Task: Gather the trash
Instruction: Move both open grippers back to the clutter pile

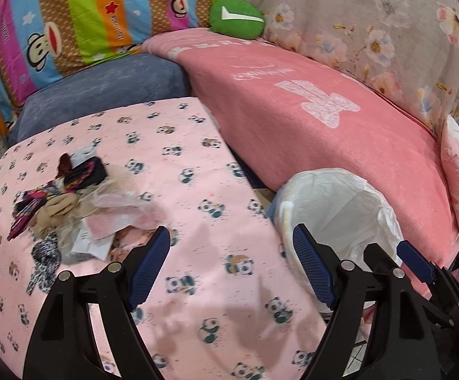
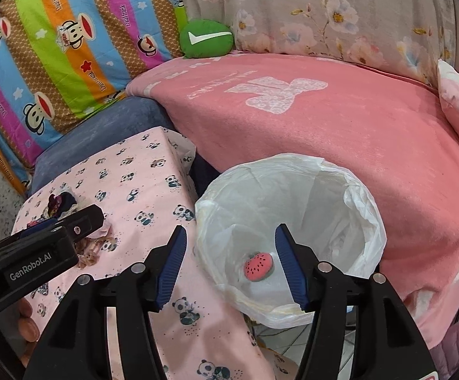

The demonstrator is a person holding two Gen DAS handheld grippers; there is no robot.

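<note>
A: Status?

B: Both grippers empty, jaws wide. Left gripper (image 1: 231, 237) hangs over the panda-print worktop (image 1: 198, 171); right gripper (image 2: 229, 237) sits over the bin (image 2: 368, 221), just right of the worktop.

A: Where's the trash?

B: Trash pile (image 1: 71, 209) lies on the worktop's left part, well apart from the bin. From the left jaws it's ahead and to the left, its near edge just beside the left fingertip. Left is clearly the nearer one.

A: Long axis?

B: Roughly near-to-far along the worktop's left side. Loose mix: crinkly clear film, flat paper scraps, soft patterned fabric bits (all limp, likely to deform on the pinch).

A: Bin contents?

B: White liner, thin and wrinkled. One watermelon-slice piece (image 2: 258, 267) at the bottom, small, rounded, red with dark seeds.

A: Next?

B: I'd judge left swings toward the pile and closes on the nearest scrap.
</note>
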